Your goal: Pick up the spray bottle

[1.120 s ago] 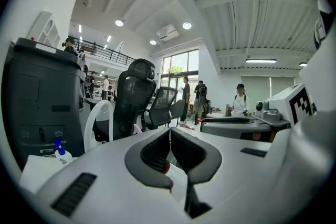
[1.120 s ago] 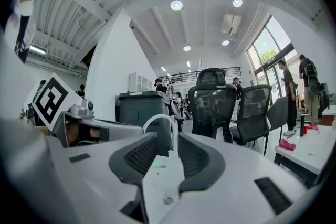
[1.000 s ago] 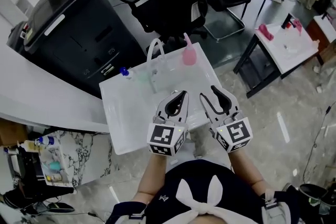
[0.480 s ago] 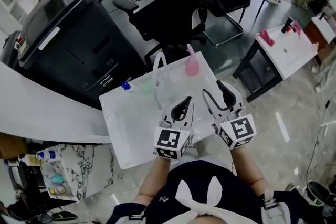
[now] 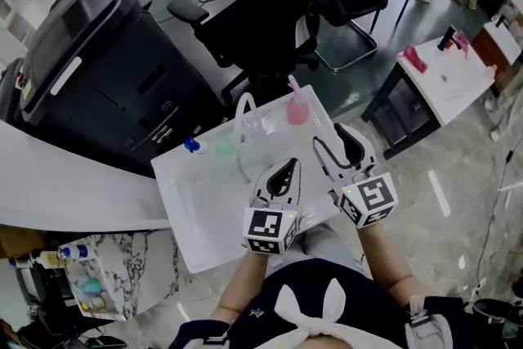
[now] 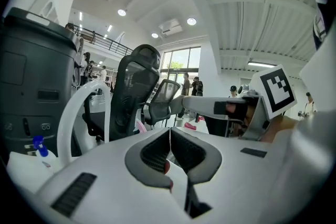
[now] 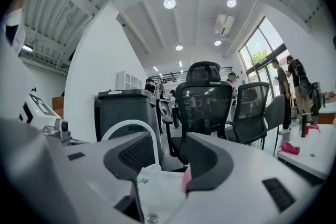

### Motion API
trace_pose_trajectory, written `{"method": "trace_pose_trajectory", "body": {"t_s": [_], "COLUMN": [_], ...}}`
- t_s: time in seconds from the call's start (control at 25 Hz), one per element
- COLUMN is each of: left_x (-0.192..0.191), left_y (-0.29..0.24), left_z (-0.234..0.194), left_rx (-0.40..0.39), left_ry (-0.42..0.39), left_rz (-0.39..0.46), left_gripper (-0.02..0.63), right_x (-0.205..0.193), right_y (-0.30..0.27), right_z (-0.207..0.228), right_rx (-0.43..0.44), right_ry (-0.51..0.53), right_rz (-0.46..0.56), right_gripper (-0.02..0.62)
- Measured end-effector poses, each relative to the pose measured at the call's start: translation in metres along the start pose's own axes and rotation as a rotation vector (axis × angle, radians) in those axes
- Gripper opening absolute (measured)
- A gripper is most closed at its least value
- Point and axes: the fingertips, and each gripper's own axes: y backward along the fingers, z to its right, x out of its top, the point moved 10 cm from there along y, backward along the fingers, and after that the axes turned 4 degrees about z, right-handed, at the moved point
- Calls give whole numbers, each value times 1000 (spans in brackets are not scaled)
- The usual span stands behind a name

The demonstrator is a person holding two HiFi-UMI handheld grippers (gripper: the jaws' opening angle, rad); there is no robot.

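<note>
Barely begun. Hovering above the white table's [image 5: 196, 204] near edge: right gripper [image 5: 333, 143] spread wide and empty, left gripper [image 5: 286, 167] pressed together on nothing. Yet to reach, pinch and lift the pink spray bottle [image 5: 296, 109], upright and untouched at the table's far edge.

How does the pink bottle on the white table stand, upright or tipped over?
Upright: the pink bottle stands on its base on the white table, with its nozzle pointing up.

Smooth, glossy white worktop [image 5: 204, 208]. Translucent pink plastic bottle [image 5: 296, 109]. Matt pale plastic left gripper [image 5: 286, 166] and right gripper [image 5: 337, 136], with ribbed dark pads [image 7: 131, 153]. Upper left, a smooth dark plastic bin [image 5: 90, 53].
</note>
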Motion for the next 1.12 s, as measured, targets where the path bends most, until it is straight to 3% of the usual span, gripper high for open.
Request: {"method": "trace_pose_trajectory", "body": {"t_s": [0.6, 1.12], "left_x": [10, 5], "left_y": [-21, -36], "left_z": [-6, -12], "left_rx": [94, 135], "left_ry": [-29, -17], "left_rz": [-24, -37], "left_gripper": [28, 28], "right_x": [0, -26], "right_y": [-39, -73], "right_z": [34, 53], "right_rx": [58, 92], "right_ry": [-3, 10], "right_rz": [-62, -135], "right_gripper": [199, 199]}}
